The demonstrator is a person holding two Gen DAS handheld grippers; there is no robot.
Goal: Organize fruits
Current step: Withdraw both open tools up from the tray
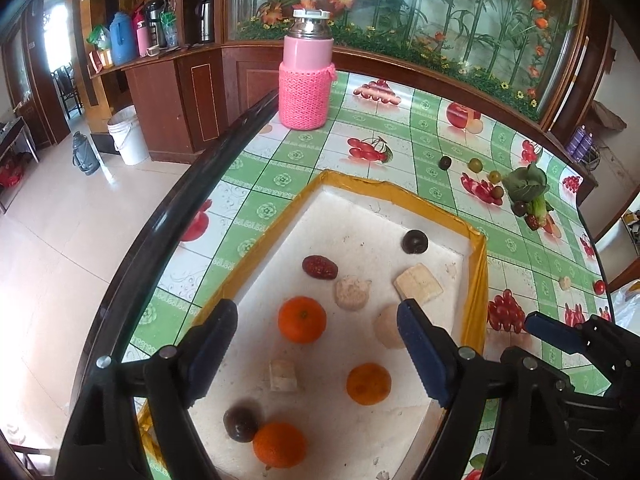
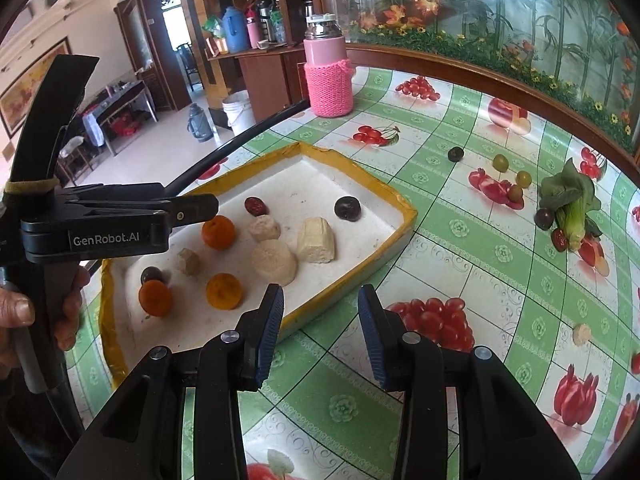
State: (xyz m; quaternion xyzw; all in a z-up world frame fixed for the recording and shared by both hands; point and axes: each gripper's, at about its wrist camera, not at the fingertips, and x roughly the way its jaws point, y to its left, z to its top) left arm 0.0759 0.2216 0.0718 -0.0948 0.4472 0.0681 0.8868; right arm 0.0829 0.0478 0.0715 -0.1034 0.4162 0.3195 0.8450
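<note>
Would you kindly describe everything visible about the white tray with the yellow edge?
The white tray looks like foam, shallow and rectangular, its rim wrapped in yellow tape, its floor scuffed and stained. It lies flat on the fruit-print tablecloth near the table's edge. Three oranges, two dark round fruits, a red date and several pale chunks rest inside.

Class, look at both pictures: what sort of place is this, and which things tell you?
Probably a home dining or living room: a table under a fruit-print cloth, a pink thermos flask, and a wooden sideboard bearing more flasks.
</note>
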